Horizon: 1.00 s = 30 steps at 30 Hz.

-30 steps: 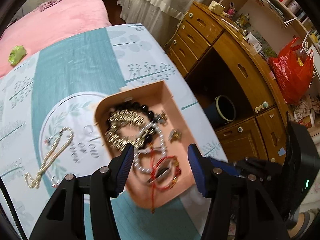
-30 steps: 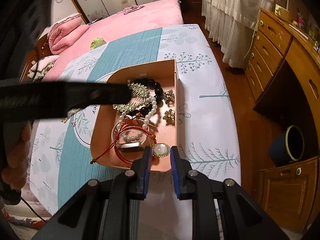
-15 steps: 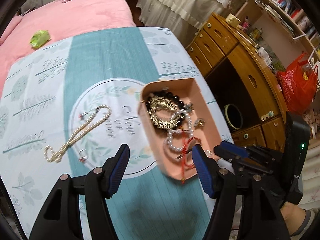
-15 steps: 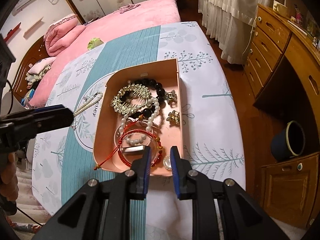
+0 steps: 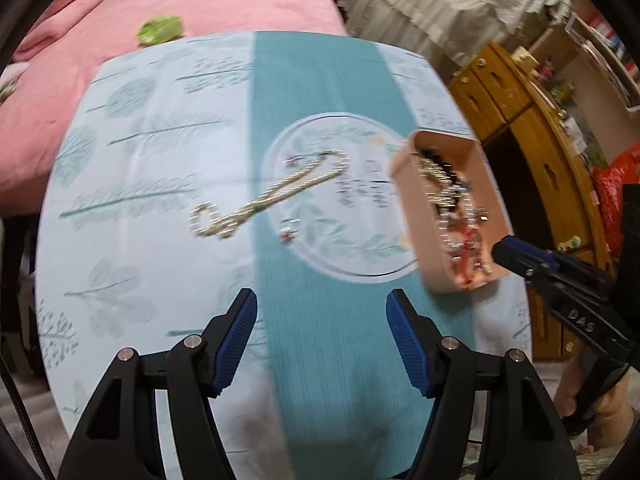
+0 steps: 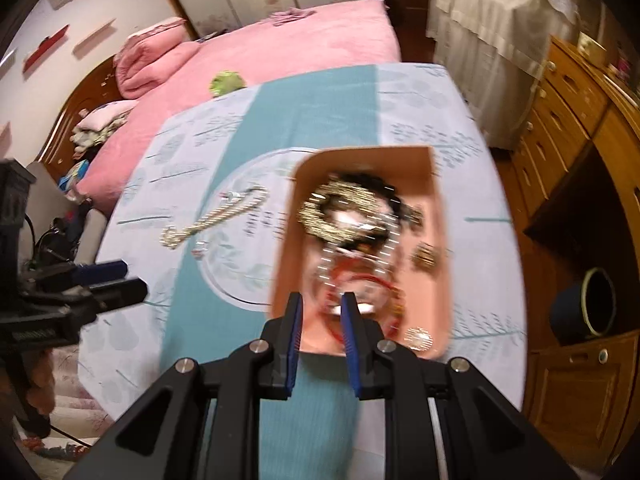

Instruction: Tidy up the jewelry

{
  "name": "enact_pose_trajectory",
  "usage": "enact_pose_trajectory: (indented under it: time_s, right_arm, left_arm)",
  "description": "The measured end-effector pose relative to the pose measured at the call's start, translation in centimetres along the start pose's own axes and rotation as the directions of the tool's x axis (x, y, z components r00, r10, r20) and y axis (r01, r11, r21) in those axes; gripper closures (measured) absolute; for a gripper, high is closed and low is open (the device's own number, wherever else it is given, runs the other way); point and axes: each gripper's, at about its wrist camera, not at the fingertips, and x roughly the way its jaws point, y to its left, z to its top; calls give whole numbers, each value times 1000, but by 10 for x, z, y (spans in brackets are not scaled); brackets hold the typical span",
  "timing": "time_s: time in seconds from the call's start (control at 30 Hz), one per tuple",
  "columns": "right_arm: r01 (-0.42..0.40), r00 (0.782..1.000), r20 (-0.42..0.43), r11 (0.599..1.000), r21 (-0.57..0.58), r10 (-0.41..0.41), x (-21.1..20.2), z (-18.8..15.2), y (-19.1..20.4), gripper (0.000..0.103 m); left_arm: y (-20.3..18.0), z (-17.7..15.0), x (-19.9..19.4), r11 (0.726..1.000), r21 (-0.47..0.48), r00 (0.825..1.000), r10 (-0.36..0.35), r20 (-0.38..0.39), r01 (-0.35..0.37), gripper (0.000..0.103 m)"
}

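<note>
While the left gripper (image 5: 322, 340) gapes empty, the right gripper (image 6: 320, 316), nearly closed on nothing, risks snagging beads in the tray (image 6: 442, 240)

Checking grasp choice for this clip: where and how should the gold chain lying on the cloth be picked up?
Probably from above, at the straight doubled stretch in the middle of the gold chain, with the jaws set across its slanted line. It lies flat and loose on the cloth, apart from the pink box. The left gripper is open over bare cloth, short of the chain.

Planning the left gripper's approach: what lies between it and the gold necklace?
Only bare tablecloth separates the left gripper from the gold necklace, in the left wrist view.
</note>
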Motion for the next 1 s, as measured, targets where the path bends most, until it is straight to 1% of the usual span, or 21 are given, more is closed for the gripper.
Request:
enact_pose_trajectory:
  time_s: [0.1,0.27,0.33,0.5,0.77,0.9,1.0]
  right_arm:
    - [-26,1000,-12,999,-34,26,8,6,24,84]
    - [-53,998,-43,996,-78,50,26,12,58,84]
    - [-67,996,-61,994,-84,62,35,14,70,84]
    - [-97,991,-98,993,-73,90,63,21,94,84]
    - [-109,984,-147,994,-30,104,107,25,117,84]
    - [-97,983,-156,995,25,100,122,24,117,84]
    - [-62,987,-143,997,43,67,130,23,118,84]
  left_arm:
    - [19,-1,-5,1000,-19,1000,22,12,-22,38]
    - [45,4,-8,995,4,995,95,37,-95,38]
    - [55,7,-7,994,7,993,109,41,-109,38]
    - [75,19,3,994,15,993,112,29,-113,38]
    - [84,37,42,990,121,996,77,-41,-71,39]
    - [83,48,60,982,182,994,71,-77,-56,39]
    - [83,56,66,975,218,994,65,-83,-46,39]
